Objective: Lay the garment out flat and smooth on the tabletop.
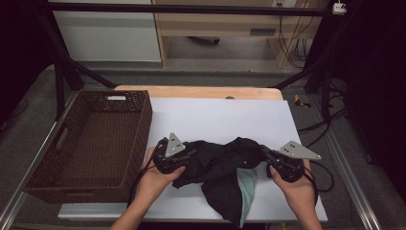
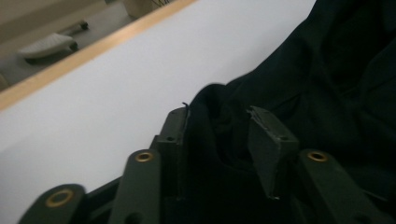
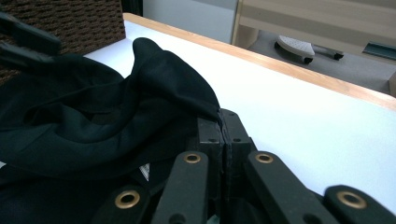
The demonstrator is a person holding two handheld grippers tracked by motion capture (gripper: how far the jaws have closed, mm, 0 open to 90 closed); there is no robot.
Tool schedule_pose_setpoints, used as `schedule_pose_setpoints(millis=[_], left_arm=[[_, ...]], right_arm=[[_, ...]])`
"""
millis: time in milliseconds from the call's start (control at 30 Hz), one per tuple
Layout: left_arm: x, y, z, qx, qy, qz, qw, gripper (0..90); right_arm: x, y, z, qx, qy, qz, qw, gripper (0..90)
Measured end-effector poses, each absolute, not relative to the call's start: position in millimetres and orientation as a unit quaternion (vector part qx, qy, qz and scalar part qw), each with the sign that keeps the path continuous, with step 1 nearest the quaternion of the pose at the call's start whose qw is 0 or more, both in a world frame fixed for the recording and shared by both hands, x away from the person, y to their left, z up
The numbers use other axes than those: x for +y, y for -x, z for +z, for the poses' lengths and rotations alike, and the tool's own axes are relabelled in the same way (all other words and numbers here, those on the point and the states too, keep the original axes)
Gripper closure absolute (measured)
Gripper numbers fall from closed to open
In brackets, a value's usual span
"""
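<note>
Now: black cloth heaped low centre of the high view, on the white sheet, right of the basket. Left gripper parted, cloth between the jaws, pads not pressing. Right gripper clamped tight on a cloth edge, lower centre of its view.

No readable text, label, brand or number anywhere (the garment's small white tag too blurred)
</note>
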State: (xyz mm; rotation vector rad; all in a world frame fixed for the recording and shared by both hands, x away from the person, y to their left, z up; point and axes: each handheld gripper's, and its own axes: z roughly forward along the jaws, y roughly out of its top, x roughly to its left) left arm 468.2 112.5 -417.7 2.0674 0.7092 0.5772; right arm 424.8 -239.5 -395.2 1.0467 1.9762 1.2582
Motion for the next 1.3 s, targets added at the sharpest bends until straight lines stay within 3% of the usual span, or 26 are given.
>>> schedule_pose_setpoints(millis=[133,400,700,800,1000,1100,1300], left_arm=[[109.8,-477.8,-433.6,0.302,-0.838,0.225,0.396,52.5],[117.6,-484.7,-449.9,0.34,-0.828,0.207,0.394,80.0],[139.0,-481.9,-446.5,0.384,-0.8,0.203,0.414,81.5],[138.3,-479.7,-449.0,0.375,-0.806,0.193,0.415,78.9],[137.3,-469.7,-428.4,0.347,-0.793,0.229,0.445,63.0],[131.8,-463.9,-416.0,0.318,-0.797,0.232,0.458,61.1],[113.2,-464.9,-429.7,0.286,-0.833,0.217,0.422,51.6]], right_arm=[[-240.5,-425.8,-397.8,0.739,-0.393,0.471,0.279,88.9],[-239.6,-426.6,-400.0,0.74,-0.392,0.47,0.277,88.9],[-249.0,-429.3,-406.3,0.735,-0.41,0.464,0.276,88.9],[-247.6,-429.2,-408.3,0.738,-0.409,0.462,0.274,88.9],[-246.1,-428.9,-407.4,0.738,-0.406,0.464,0.274,88.9],[-245.8,-429.0,-407.8,0.739,-0.406,0.464,0.273,88.9],[-243.6,-428.3,-407.5,0.74,-0.404,0.464,0.271,88.8]])
